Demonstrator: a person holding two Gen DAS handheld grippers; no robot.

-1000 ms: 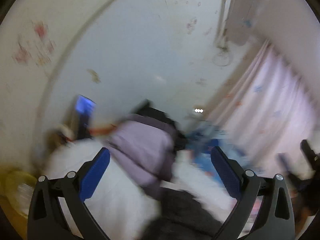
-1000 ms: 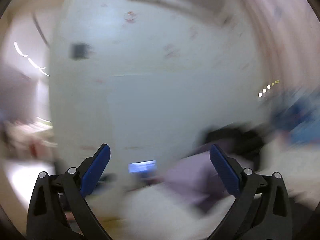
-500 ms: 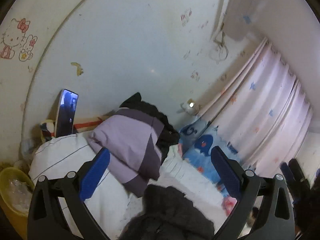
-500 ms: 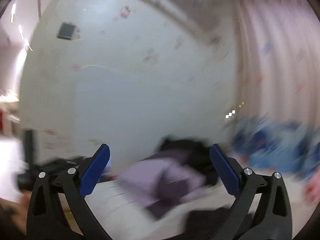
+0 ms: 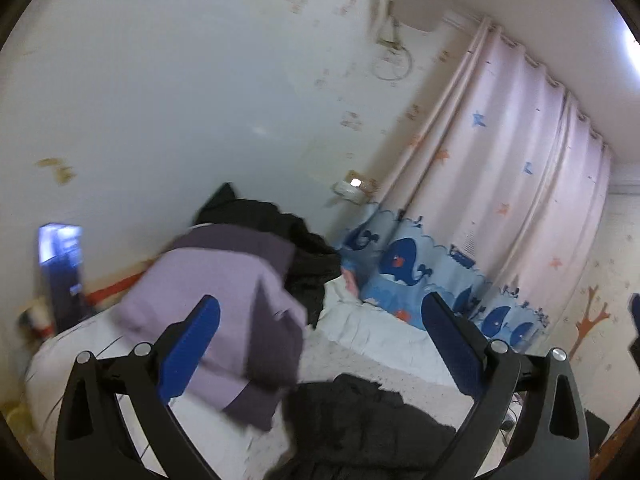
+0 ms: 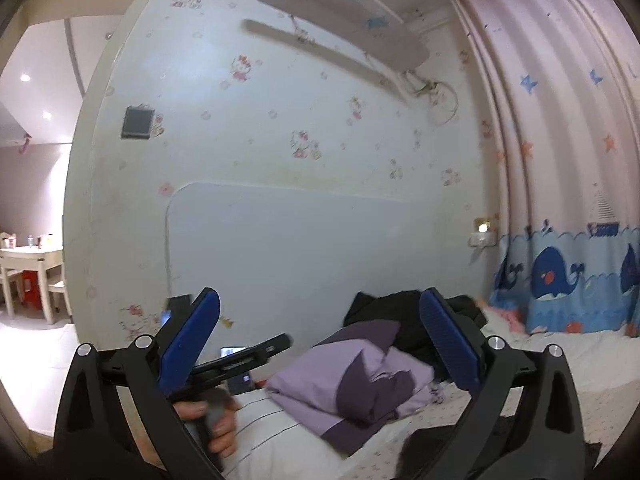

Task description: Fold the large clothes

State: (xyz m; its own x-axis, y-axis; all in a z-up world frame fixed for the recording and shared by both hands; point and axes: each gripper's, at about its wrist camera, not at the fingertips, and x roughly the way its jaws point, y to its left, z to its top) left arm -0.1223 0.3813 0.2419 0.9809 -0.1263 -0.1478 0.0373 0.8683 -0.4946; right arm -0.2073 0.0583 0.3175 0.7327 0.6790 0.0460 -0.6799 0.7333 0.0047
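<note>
1. left gripper (image 5: 320,344) spread wide, gripping nothing; right gripper (image 6: 320,340) likewise spread and empty.
2. dark garment (image 5: 360,428) lies crumpled on the bed (image 5: 380,360), just beyond the left fingers.
3. folded purple garment (image 6: 360,376) rests further back on the bed.
4. black clothes (image 5: 280,232) are heaped behind it, by the wall.
5. whale curtain (image 6: 560,200) hangs far right.
</note>
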